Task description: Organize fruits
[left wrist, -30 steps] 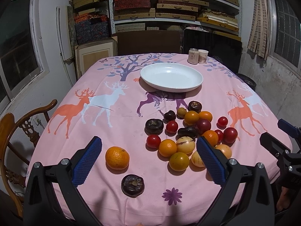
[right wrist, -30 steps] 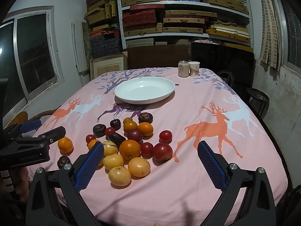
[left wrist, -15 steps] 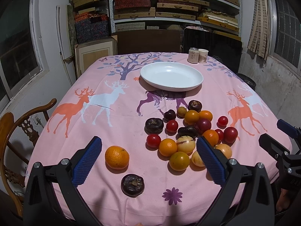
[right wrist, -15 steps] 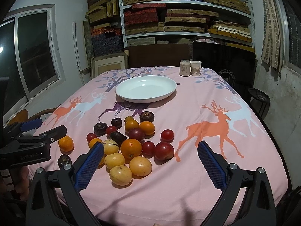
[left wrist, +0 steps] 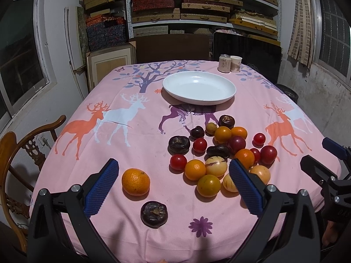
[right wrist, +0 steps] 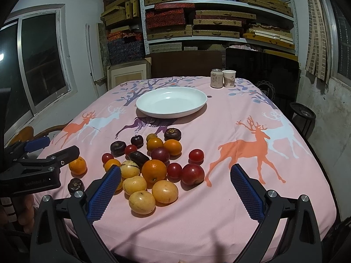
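A heap of several fruits point(left wrist: 219, 151) point(right wrist: 153, 160), orange, red, yellow and dark purple, lies on the pink deer-print tablecloth point(left wrist: 122, 135). An empty white plate point(left wrist: 199, 87) point(right wrist: 171, 102) sits farther back. Apart from the heap lie a lone orange point(left wrist: 135, 182) point(right wrist: 77, 165) and a dark fruit point(left wrist: 154, 214) point(right wrist: 75, 185). My left gripper point(left wrist: 173, 188) hangs open above the near edge, the lone orange between its blue pads. My right gripper point(right wrist: 175, 194) is open too, over the heap's near side. Neither holds anything.
A can point(left wrist: 224, 63) and a paper cup point(left wrist: 235, 63) stand behind the plate. A wooden chair point(left wrist: 19, 153) is at the table's left side. Shelves of boxes point(right wrist: 219, 22) fill the back wall. A dark stool point(right wrist: 303, 115) stands at the right.
The right gripper has drifted slightly, so the scene sits a little lower and to the right in its view. The left gripper has barely moved. No fruit has shifted.
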Available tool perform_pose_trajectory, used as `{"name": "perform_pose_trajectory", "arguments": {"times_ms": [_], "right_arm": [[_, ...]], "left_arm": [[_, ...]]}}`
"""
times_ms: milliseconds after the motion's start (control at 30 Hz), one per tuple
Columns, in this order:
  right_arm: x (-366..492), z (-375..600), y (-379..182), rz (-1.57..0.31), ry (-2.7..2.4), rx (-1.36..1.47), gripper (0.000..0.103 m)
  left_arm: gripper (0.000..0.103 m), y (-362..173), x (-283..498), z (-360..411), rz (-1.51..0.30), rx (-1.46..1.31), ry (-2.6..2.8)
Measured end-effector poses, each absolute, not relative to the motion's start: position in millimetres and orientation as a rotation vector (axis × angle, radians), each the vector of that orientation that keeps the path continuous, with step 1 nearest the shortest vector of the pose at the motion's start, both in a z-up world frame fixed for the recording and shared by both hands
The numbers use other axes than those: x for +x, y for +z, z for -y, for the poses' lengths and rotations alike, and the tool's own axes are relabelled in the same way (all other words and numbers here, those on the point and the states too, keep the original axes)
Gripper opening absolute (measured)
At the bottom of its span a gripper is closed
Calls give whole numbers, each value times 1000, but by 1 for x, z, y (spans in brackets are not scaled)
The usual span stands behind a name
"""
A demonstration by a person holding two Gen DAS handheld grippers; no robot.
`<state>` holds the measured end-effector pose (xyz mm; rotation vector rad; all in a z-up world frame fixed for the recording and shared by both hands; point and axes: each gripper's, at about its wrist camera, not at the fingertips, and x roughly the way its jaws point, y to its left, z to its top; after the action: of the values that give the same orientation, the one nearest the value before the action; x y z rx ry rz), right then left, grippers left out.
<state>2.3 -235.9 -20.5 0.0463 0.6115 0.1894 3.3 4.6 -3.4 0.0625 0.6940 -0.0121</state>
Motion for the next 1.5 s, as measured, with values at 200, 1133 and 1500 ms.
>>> {"name": "perform_pose_trajectory", "arguments": {"times_ms": [200, 1133, 1500], "right_arm": [[2, 236, -20, -612, 189, 47, 100], [15, 258, -42, -701, 180, 85, 100], [21, 274, -57, -737, 180, 63, 100]], "left_arm": [[99, -5, 3, -4, -695, 62, -12], [99, -97, -16, -47, -915, 121, -99], [39, -106, 3, -53, -866, 58, -128]]}}
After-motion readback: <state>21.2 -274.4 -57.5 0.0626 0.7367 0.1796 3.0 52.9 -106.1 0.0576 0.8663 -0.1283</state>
